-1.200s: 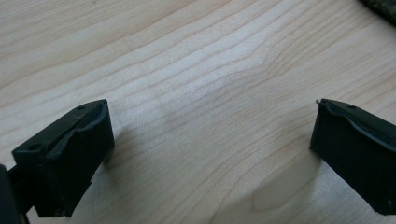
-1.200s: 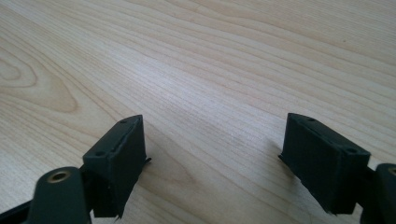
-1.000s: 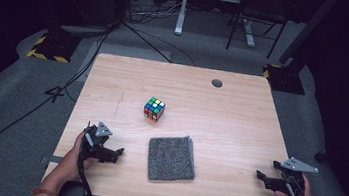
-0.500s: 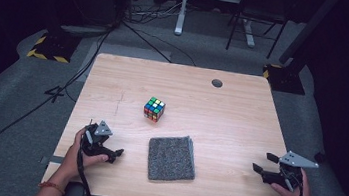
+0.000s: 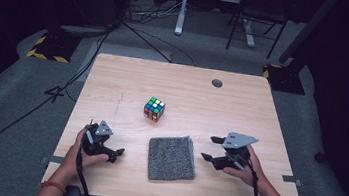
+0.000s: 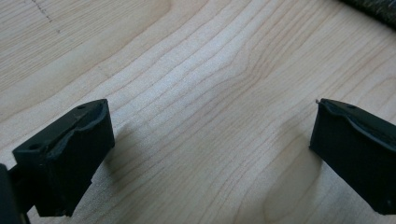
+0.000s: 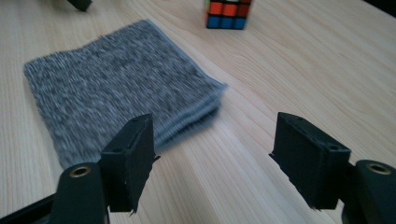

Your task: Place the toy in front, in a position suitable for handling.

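Pale wooden worktop (image 5: 114, 80). Folded grey knitted cloth (image 5: 171, 157) lies flat near front edge, between both grippers. Right gripper (image 5: 212, 149) just beside cloth, jaws apart, just been closing, nothing between. Left gripper (image 5: 114, 153) jaws wide, empty. Multicoloured puzzle cube (image 5: 154, 108) beyond cloth.

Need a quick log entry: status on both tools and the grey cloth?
Left tool open, empty. Right tool open, jaws just closing, nothing between, beside grey cloth. Cloth folded flat, untouched. Cube behind, clear.

The cloth (image 5: 171, 157) lies near the table's (image 5: 114, 80) six o'clock edge — the cube (image 5: 154, 108) at its eleven, a grommet (image 5: 217, 83) toward one.
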Demonstrator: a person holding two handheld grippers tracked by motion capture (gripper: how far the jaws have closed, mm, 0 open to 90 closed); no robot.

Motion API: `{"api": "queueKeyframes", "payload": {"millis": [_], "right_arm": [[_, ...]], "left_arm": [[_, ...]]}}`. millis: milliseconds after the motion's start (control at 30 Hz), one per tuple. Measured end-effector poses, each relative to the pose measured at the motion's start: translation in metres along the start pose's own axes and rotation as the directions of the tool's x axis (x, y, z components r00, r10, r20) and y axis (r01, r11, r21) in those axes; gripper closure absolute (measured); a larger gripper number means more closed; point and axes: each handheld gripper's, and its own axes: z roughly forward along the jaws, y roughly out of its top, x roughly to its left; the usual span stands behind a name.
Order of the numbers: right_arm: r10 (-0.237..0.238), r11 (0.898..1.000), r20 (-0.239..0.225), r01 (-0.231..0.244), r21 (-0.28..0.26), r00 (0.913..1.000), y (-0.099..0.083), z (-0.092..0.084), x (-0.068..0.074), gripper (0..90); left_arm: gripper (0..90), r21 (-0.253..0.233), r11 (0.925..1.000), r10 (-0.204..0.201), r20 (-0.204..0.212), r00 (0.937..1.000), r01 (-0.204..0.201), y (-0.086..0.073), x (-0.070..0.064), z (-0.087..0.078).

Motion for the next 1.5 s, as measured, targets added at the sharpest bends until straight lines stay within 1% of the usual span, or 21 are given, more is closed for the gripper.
{"api": "queueKeyframes", "payload": {"millis": [67, 200, 300, 333, 367, 433, 467, 533, 600, 667, 833, 1000, 1100, 1133, 1200, 1233, 1267, 1333, 1367, 1400, 1500], "right_arm": [[-0.005, 1.0, -0.047, 0.005, 0.009, 0.9989, 0.007, 0.018, 0.004, 30.8], [-0.032, 0.999, -0.088, 0.033, 0.004, 0.9956, 0.018, 0.04, 0.013, 30.9], [-0.042, 0.999, -0.143, 0.047, 0.027, 0.9888, 0.019, 0.057, 0.023, 30.9], [-0.032, 0.998, -0.164, 0.04, 0.045, 0.986, 0.017, 0.062, 0.025, 30.3], [-0.036, 0.997, -0.166, 0.046, 0.057, 0.9854, 0.015, 0.066, 0.027, 30.3], [-0.071, 0.992, -0.161, 0.087, 0.096, 0.9843, 0.008, 0.073, 0.031, 30.1], [-0.067, 0.991, -0.163, 0.085, 0.108, 0.9843, 0.005, 0.077, 0.032, 29.6], [-0.043, 0.995, -0.175, 0.059, 0.086, 0.9836, 0.0, 0.077, 0.029, 29.5], [-0.051, 0.995, -0.174, 0.066, 0.078, 0.9834, -0.002, 0.076, 0.028, 29.5], [-0.039, 0.996, -0.171, 0.052, 0.071, 0.9844, -0.005, 0.074, 0.027, 29.6], [-0.027, 0.996, -0.136, 0.039, 0.083, 0.9904, -0.014, 0.062, 0.022, 29.3], [0.035, 0.996, -0.069, -0.029, 0.09, 0.997, -0.032, 0.041, 0.007, 29.3], [0.07, 0.994, -0.026, -0.067, 0.091, 0.9972, -0.043, 0.027, -0.001, 29.3], [0.1, 0.99, 0.015, -0.101, 0.102, 0.9949, -0.054, 0.012, -0.007, 29.3], [0.112, 0.988, 0.032, -0.115, 0.103, 0.9931, -0.058, 0.007, -0.01, 29.3], [0.154, 0.981, 0.08, -0.162, 0.103, 0.9847, -0.071, -0.01, -0.016, 29.3], [0.172, 0.978, 0.101, -0.182, 0.098, 0.9798, -0.078, -0.018, -0.018, 29.3], [0.196, 0.974, 0.127, -0.209, 0.091, 0.9722, -0.088, -0.031, -0.021, 29.3], [0.196, 0.974, 0.127, -0.209, 0.091, 0.9722, -0.088, -0.031, -0.021, 29.3], [0.218, 0.969, 0.157, -0.233, 0.085, 0.9632, -0.098, -0.044, -0.024, 29.3], [0.227, 0.965, 0.176, -0.246, 0.096, 0.958, -0.105, -0.054, -0.029, 29.3]], "left_arm": [[0.0, -0.002, 1.0, 0.001, 0.002, 1.0, -0.001, 0.001, -0.001, 0.001], [0.0, -0.001, 1.0, -0.002, 0.003, 1.0, 0.002, 0.004, -0.002, 0.004], [0.1, -0.002, 1.0, 0.0, 0.003, 1.0, 0.0, 0.004, -0.003, 0.004], [0.2, -0.002, 1.0, 0.003, 0.001, 1.0, -0.003, 0.004, -0.003, 0.004], [0.5, -0.002, 1.0, 0.006, 0.004, 1.0, -0.006, 0.004, -0.003, 0.004], [0.5, -0.002, 1.0, 0.006, 0.004, 1.0, -0.006, 0.004, -0.003, 0.004], [0.6, -0.003, 1.0, 0.007, 0.003, 1.0, -0.007, 0.004, -0.003, 0.004], [0.6, -0.003, 1.0, 0.006, 0.004, 1.0, -0.006, 0.004, -0.003, 0.004], [0.5, -0.001, 1.0, 0.007, 0.004, 1.0, -0.007, 0.004, -0.003, 0.004], [0.5, 0.0, 1.0, 0.008, 0.006, 1.0, -0.008, 0.004, -0.003, 0.004], [0.2, -0.001, 0.9999, 0.011, 0.009, 0.9999, -0.011, 0.007, -0.003, 0.006], [0.3, -0.004, 0.9997, 0.025, 0.021, 0.9994, -0.025, 0.014, -0.005, 0.013], [0.3, -0.003, 0.9994, 0.034, 0.027, 0.9991, -0.034, 0.017, -0.006, 0.015], [0.4, -0.006, 0.9993, 0.037, 0.03, 0.9989, -0.037, 0.02, -0.008, 0.018], [0.4, -0.001, 0.9991, 0.042, 0.033, 0.9986, -0.042, 0.022, -0.009, 0.019], [0.4, -0.006, 0.9991, 0.042, 0.037, 0.9985, -0.042, 0.024, -0.01, 0.021], [0.4, -0.002, 0.9987, 0.052, 0.042, 0.9978, -0.051, 0.027, -0.011, 0.023], [0.3, -0.002, 0.9987, 0.051, 0.044, 0.9977, -0.051, 0.029, -0.012, 0.026], [0.1, -0.002, 0.9987, 0.051, 0.044, 0.9977, -0.051, 0.029, -0.012, 0.026], [0.1, -0.003, 0.9988, 0.048, 0.044, 0.9979, -0.048, 0.031, -0.011, 0.028], [0.1, 0.0, 0.9988, 0.048, 0.047, 0.9977, -0.048, 0.034, -0.01, 0.03]]}}
